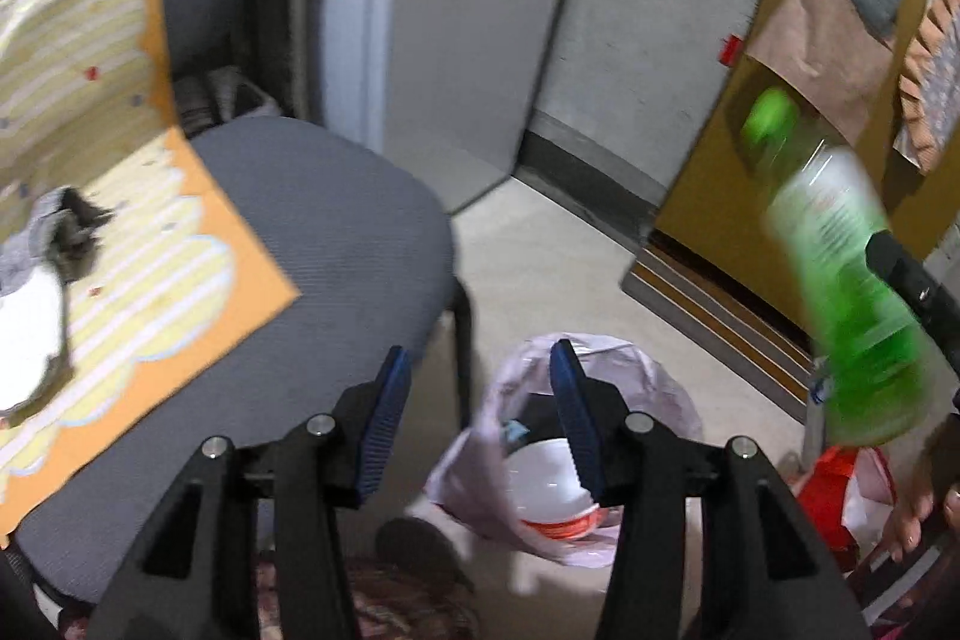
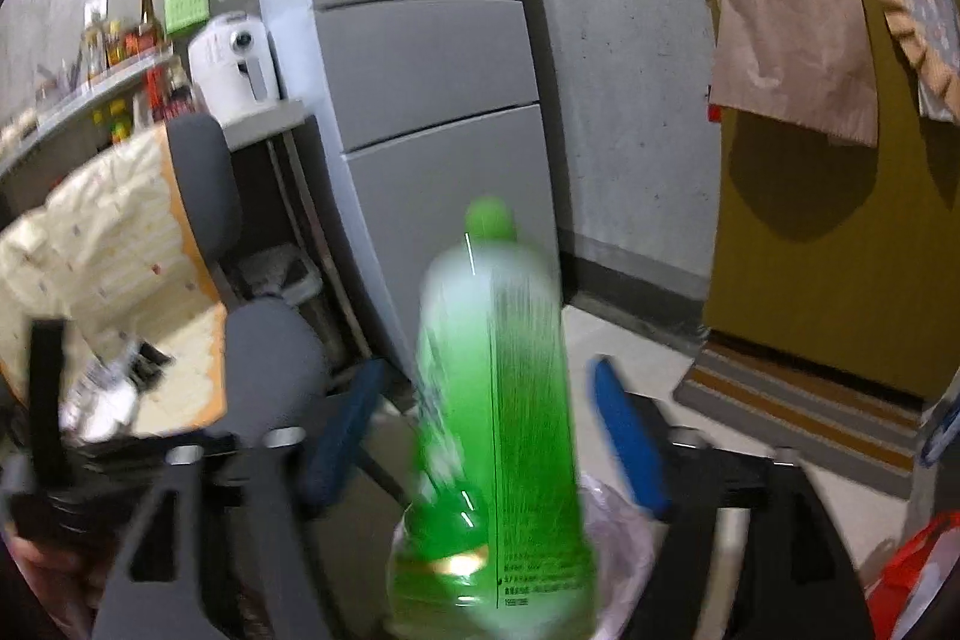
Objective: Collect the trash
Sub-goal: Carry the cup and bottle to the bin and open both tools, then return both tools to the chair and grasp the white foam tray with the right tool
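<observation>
Your right gripper (image 2: 483,436) pointed slightly downward, jaws spread clear of the blurred green bottle (image 2: 498,418) between them, above the bag-lined bin (image 2: 618,550) at 6 o'clock. Your left gripper (image 1: 477,418) angled downward, parted and empty, over that bin (image 1: 600,364).

Green bottle (image 2: 498,400) w/ green cap; grey chair seat (image 1: 336,232). Cloth (image 1: 90,112) on it: orange w/ pale yellow stripes. Gripper pads (image 1: 384,418) blue, bin bag (image 1: 600,358) pale pink.

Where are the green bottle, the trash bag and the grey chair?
green bottle (image 2: 510,400): right wrist view, label.
trash bag (image 1: 636,370): left wrist view, rim.
grey chair (image 1: 336,244): left wrist view, seat.
</observation>
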Available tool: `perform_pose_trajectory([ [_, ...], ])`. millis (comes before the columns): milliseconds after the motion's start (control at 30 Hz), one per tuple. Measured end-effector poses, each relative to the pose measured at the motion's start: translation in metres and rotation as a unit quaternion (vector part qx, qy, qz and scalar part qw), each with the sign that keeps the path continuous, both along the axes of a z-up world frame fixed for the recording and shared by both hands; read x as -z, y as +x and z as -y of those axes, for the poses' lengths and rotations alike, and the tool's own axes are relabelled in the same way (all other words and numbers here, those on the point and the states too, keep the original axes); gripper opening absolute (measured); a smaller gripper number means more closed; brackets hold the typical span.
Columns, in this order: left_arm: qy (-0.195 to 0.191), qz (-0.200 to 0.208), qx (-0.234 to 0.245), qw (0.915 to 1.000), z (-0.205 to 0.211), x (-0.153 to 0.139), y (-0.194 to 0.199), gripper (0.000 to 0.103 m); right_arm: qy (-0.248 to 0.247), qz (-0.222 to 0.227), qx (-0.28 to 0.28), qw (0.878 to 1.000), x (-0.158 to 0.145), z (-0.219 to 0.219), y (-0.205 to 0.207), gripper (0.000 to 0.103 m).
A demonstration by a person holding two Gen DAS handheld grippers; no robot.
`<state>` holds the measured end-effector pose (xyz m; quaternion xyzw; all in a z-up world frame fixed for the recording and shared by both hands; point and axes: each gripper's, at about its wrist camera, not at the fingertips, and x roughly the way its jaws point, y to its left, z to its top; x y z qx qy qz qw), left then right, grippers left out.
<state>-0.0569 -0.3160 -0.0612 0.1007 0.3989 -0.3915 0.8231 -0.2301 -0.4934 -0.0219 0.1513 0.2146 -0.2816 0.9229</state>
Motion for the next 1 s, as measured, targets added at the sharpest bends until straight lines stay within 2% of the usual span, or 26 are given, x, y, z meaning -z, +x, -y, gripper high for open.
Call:
perform_pose_trajectory([
  [167, 0.004, 0.024, -0.031, 0.9992, -0.026, -0.005, 0.005, 0.047, -0.01, 0.011, -0.019, 1.0, -0.008, -0.012, 0.004, 0.081],
  [433, 0.006, 0.031, -0.085, 0.9959, -0.085, -0.009, 0.012, 0.047, -0.014, 0.016, -0.075, 0.997, -0.023, -0.044, 0.024, 0.081],
  [600, 0.017, 0.034, -0.129, 0.991, -0.128, -0.006, 0.02, 0.054, 0.003, 0.001, -0.134, 0.991, -0.019, -0.076, 0.054, 0.081],
  [700, 0.025, 0.041, -0.166, 0.9849, -0.163, -0.005, 0.03, 0.056, 0.011, -0.017, -0.175, 0.984, -0.013, -0.1, 0.078, 0.081],
  [900, 0.027, 0.035, -0.253, 0.9664, -0.239, -0.003, 0.058, 0.061, 0.007, -0.047, -0.253, 0.966, -0.006, -0.154, 0.128, 0.081],
  [1000, 0.024, 0.029, -0.303, 0.9522, -0.283, -0.003, 0.073, 0.061, 0.007, -0.059, -0.286, 0.956, -0.003, -0.179, 0.154, 0.081],
])
